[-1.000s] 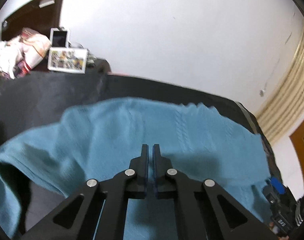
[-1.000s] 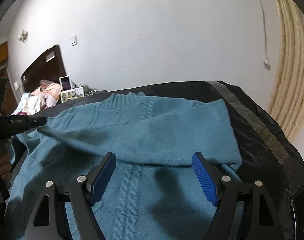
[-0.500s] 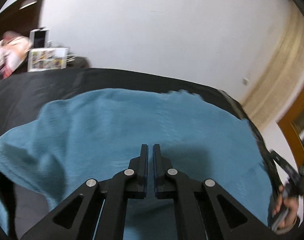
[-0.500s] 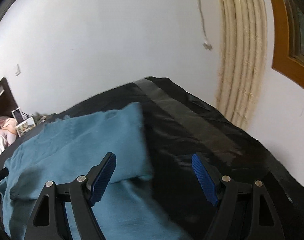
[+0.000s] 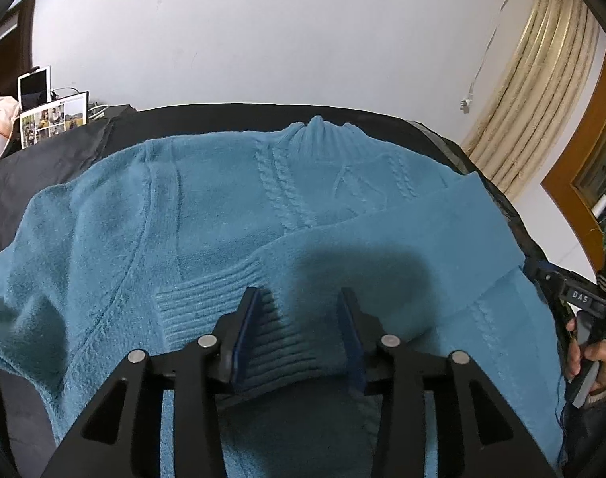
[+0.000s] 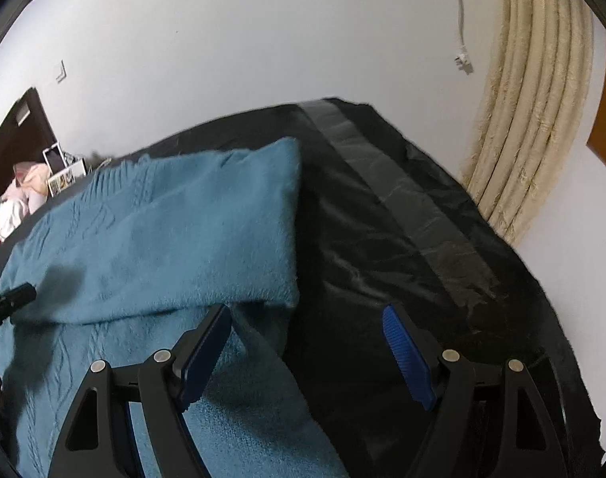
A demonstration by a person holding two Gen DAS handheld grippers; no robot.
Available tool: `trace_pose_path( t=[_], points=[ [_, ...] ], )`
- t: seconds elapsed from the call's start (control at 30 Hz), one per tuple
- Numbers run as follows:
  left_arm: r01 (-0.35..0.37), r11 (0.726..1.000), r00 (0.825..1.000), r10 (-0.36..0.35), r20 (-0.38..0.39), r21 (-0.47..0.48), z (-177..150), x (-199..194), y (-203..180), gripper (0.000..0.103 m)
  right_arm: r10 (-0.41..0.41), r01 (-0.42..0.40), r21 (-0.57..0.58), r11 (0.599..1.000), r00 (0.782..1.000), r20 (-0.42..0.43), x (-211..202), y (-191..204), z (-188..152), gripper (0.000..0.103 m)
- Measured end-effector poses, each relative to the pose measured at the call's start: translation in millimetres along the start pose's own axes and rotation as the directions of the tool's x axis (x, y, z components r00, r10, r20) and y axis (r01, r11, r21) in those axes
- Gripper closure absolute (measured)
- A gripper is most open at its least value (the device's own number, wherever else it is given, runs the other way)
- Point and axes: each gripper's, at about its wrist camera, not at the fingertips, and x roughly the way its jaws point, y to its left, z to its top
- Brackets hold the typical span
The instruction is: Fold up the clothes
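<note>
I've got the teal sweater (image 5: 207,215) spread on the black-covered surface (image 6: 382,215), collar at the far side, and its right sleeve (image 5: 382,247) now lies folded across the chest, ribbed cuff (image 5: 223,306) ending near the middle. Big change on my left gripper (image 5: 299,334): a second ago its jaws were pressed together, and now they stand parted with the cuff lying loose between them, nothing pinched (that reads to me as a release, the sleeve set down where I wanted it). My right gripper (image 6: 307,350) has its jaws wide apart too, holding nothing; a second ago it was looking square over the sweater's front, now it has swung out to the right, so its view straddles the folded right edge (image 6: 295,215) of the garment and the bare black cover beyond. In the left view I can see that tool with the hand (image 5: 593,358) on its handle, off past the sweater's right side. So what does this mean for the fold? One sleeve is in; the left sleeve (image 5: 32,271) looks still spread out toward the left edge, bunched a little at the near end. I'd judge the job partway along, with the other sleeve and the body folds remaining. The knit is thick and fluffy, so I expect it to stay put.
</note>
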Motion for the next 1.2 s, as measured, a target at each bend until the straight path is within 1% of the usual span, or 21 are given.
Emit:
trace_pose_path(
  t=[0.07,0.13,0.23,0.3,0.37,0.4,0.43,0.5,0.57,0.63,0.7,0.9,1.03,1.07,1.2],
  points=[
    [-0.005,1.000,1.000,0.005,0.005,-0.002,0,-1,0,0.059,-0.007,0.007,-0.020,1.000,1.000,-0.022,5,4,-3,0.023],
    [-0.011,1.000,1.000,0.011,0.009,-0.001,0,-1,0,0.059,-0.031,0.030,-0.027,0.999,0.999,-0.020,9,5,0,0.023],
    [-0.020,1.000,1.000,0.020,0.013,0.007,-1,-1,-1,0.059,-0.117,0.117,-0.046,0.992,0.993,-0.007,13,8,6,0.022],
    [-0.026,1.000,1.000,0.026,0.015,0.012,-2,-2,-2,0.059,-0.172,0.172,-0.090,0.981,0.985,0.009,19,14,14,0.022],
    [-0.032,0.999,0.999,0.032,0.017,0.017,-2,-2,-3,0.059,-0.237,0.241,-0.110,0.964,0.970,0.047,19,14,22,0.022],
    [-0.035,0.999,0.999,0.035,0.019,0.020,-2,-2,-4,0.059,-0.282,0.289,-0.110,0.951,0.957,0.072,18,14,25,0.022],
    [-0.033,0.999,0.999,0.033,0.018,0.020,-2,-2,-3,0.059,-0.333,0.344,-0.110,0.933,0.937,0.102,18,13,27,0.022],
    [-0.026,1.000,1.000,0.026,0.017,0.016,-1,0,-2,0.059,-0.363,0.377,-0.110,0.920,0.923,0.128,18,12,27,0.021],
    [-0.024,1.000,1.000,0.024,0.016,0.016,0,0,-2,0.059,-0.380,0.396,-0.120,0.910,0.915,0.138,18,15,26,0.021],
    [-0.026,0.999,1.000,0.026,0.015,0.019,0,0,-2,0.059,-0.408,0.433,-0.139,0.891,0.895,0.178,14,20,25,0.021],
    [-0.028,0.999,1.000,0.028,0.015,0.021,0,0,-2,0.059,-0.419,0.447,-0.152,0.882,0.889,0.185,14,23,25,0.021],
    [-0.033,0.999,0.999,0.033,0.014,0.027,1,-1,-2,0.059,-0.431,0.463,-0.183,0.867,0.882,0.190,15,30,23,0.021],
    [-0.037,0.999,0.999,0.037,0.013,0.031,1,-1,-2,0.058,-0.446,0.488,-0.244,0.838,0.870,0.210,17,41,20,0.021],
    [-0.039,0.999,0.999,0.038,0.013,0.033,1,-1,-3,0.058,-0.437,0.483,-0.271,0.833,0.874,0.214,16,46,17,0.021],
    [-0.045,0.998,0.999,0.045,0.011,0.044,1,0,-5,0.056,-0.357,0.415,-0.339,0.844,0.908,0.221,2,59,10,0.021]
  ],
)
